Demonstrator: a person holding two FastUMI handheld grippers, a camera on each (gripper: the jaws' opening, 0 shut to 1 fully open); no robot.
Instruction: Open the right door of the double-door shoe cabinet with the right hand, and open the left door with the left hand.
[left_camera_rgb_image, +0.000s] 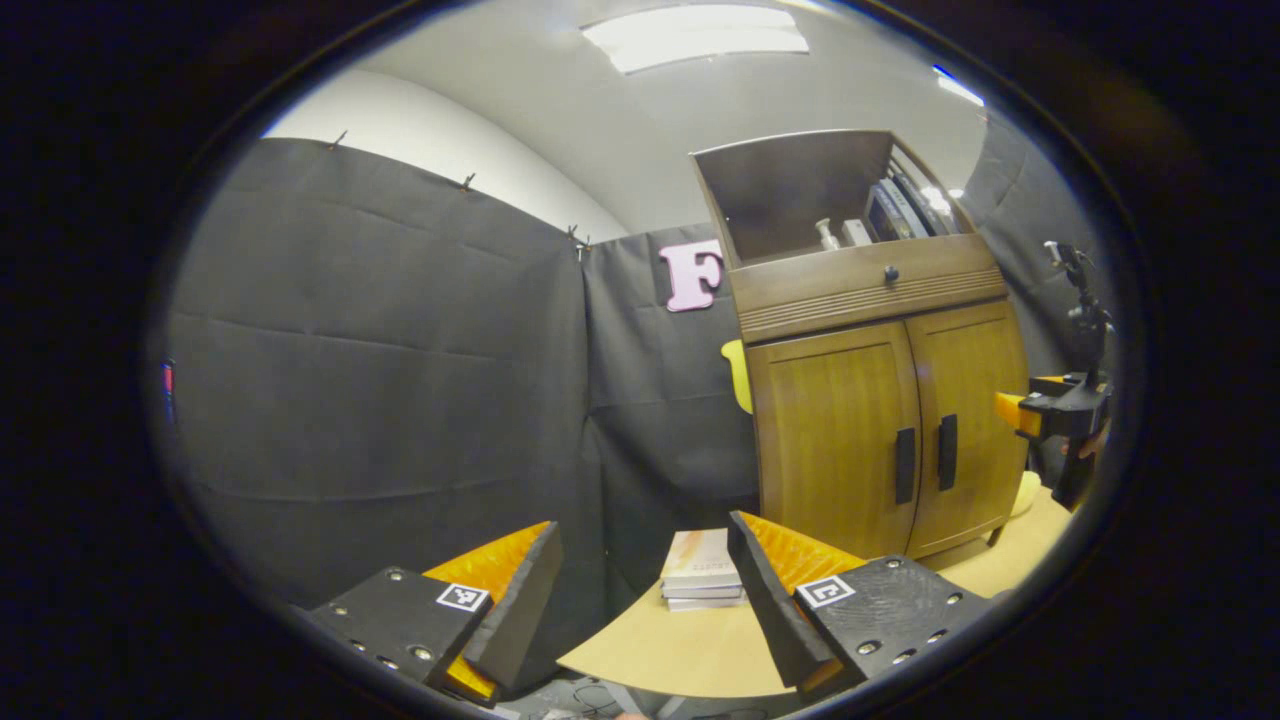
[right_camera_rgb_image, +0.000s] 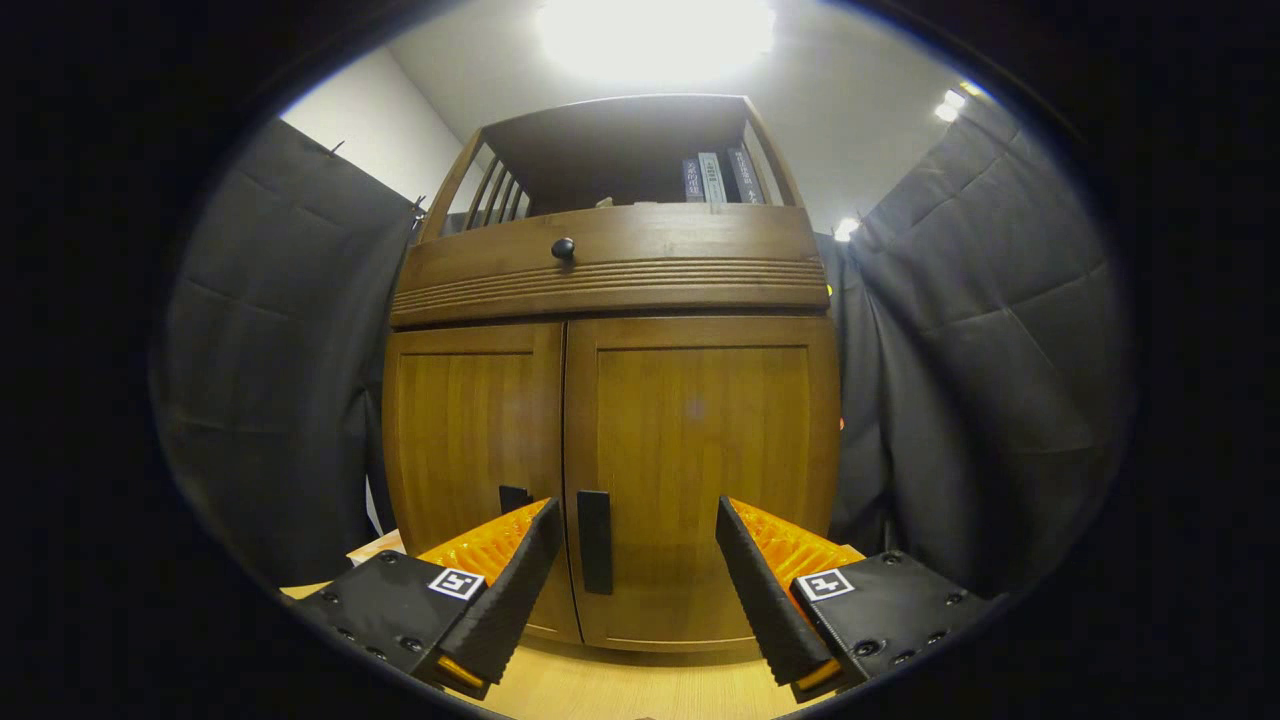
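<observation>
A wooden double-door cabinet stands on a light table, both doors closed. In the right gripper view the right door fills the middle, and its dark vertical handle sits between my open fingers; my right gripper is close in front of it, not touching. The left door's handle peeks above my left finger. In the left gripper view the cabinet stands farther off to the right, with its two handles side by side. My left gripper is open with nothing in it. The right gripper shows near the cabinet's right edge.
A stack of books lies on the table left of the cabinet. The cabinet has a drawer with a round knob and an open shelf holding books. Black cloth walls surround the booth.
</observation>
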